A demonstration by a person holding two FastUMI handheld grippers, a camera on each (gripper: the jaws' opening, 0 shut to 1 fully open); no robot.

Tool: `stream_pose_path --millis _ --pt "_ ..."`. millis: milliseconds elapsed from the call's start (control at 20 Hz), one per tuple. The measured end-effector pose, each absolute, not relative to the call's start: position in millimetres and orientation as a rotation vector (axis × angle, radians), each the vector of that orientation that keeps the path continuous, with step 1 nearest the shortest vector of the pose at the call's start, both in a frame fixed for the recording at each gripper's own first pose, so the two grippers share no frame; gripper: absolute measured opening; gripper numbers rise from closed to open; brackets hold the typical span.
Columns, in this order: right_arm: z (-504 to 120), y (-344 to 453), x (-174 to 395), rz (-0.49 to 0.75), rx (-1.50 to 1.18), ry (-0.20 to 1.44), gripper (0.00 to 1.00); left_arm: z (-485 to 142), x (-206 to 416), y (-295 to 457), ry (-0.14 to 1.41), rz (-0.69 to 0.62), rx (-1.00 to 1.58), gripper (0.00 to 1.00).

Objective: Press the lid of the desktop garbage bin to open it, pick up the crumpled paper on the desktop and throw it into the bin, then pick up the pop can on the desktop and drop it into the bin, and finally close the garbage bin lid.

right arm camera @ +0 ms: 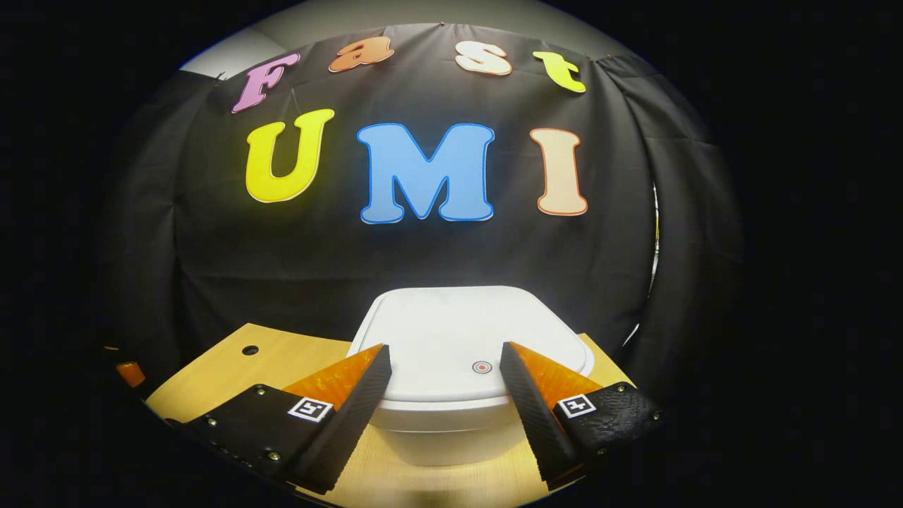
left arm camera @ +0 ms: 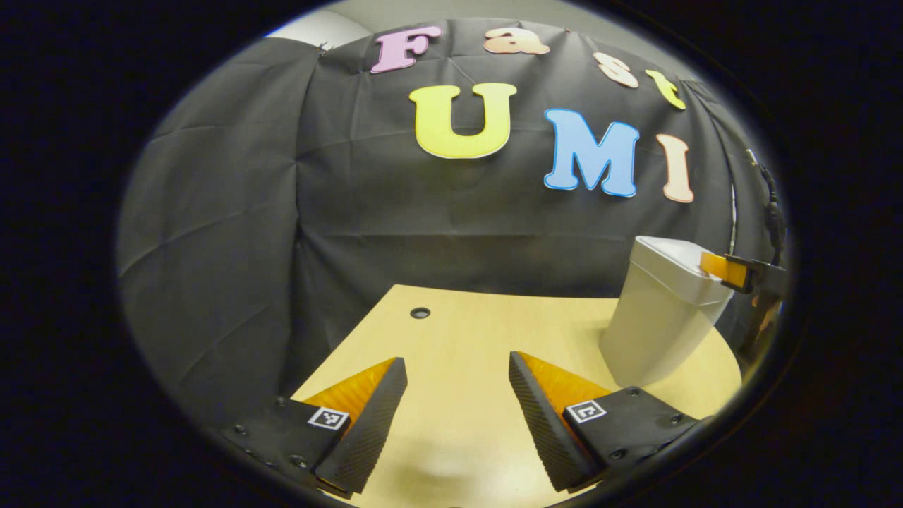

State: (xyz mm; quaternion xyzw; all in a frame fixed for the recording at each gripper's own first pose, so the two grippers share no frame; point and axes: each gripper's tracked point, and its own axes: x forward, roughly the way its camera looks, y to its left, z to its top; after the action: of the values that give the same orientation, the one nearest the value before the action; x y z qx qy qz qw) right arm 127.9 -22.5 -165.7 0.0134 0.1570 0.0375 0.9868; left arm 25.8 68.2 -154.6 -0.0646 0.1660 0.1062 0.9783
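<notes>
Black cloth walls the booth behind a pale wooden desktop. My left gripper hangs over bare wood with its jaws spread wide and nothing between them. Out past its fingertips, at about eleven o'clock, a small round hole sits in the desktop near the far edge. At two o'clock stands the white desktop garbage bin, lid shut, and my right gripper's fingers reach in over the lid's far side from three o'clock.

My right gripper hovers over the near edge of that lid, jaws wide, holding nothing; I cannot tell whether the fingertips touch the lid. A small round red-centred button sits on the lid just beside the right fingertip. The bin body drops away at six o'clock, with the desktop at nine o'clock.
</notes>
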Motion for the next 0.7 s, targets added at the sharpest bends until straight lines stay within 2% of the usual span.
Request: stream_pose_path --millis 200,250,300,350,400,650,700 --pt "-163.9 -23.3 123.1 0.091 0.037 0.305 1.0 -153.8 26.6 61.0 0.331 0.201 -0.14 0.96" --pt "-161.7 -23.1 122.4 0.099 0.034 0.288 1.0 -153.2 26.7 60.4 0.33 0.198 -0.138 1.0" --pt "-161.6 -23.1 121.9 0.106 0.029 0.27 1.0 -152.4 26.3 59.3 0.328 0.194 -0.136 0.95" --pt "-161.3 -22.8 122.5 0.108 0.024 0.26 1.0 -151.4 26.1 58.7 0.326 0.192 -0.13 1.0" --pt "-160.7 -23.4 123.3 0.105 0.022 0.251 0.99 -149.7 26.4 58.8 0.324 0.193 -0.125 0.95" --pt "-158.7 -24.2 123.0 0.094 0.03 0.262 0.99 -136.4 30.6 56.0 0.301 0.185 -0.118 0.95" --pt "-158.2 -24.1 123.2 0.093 0.031 0.267 0.99 -131.4 33.4 54.7 0.294 0.182 -0.112 1.0"
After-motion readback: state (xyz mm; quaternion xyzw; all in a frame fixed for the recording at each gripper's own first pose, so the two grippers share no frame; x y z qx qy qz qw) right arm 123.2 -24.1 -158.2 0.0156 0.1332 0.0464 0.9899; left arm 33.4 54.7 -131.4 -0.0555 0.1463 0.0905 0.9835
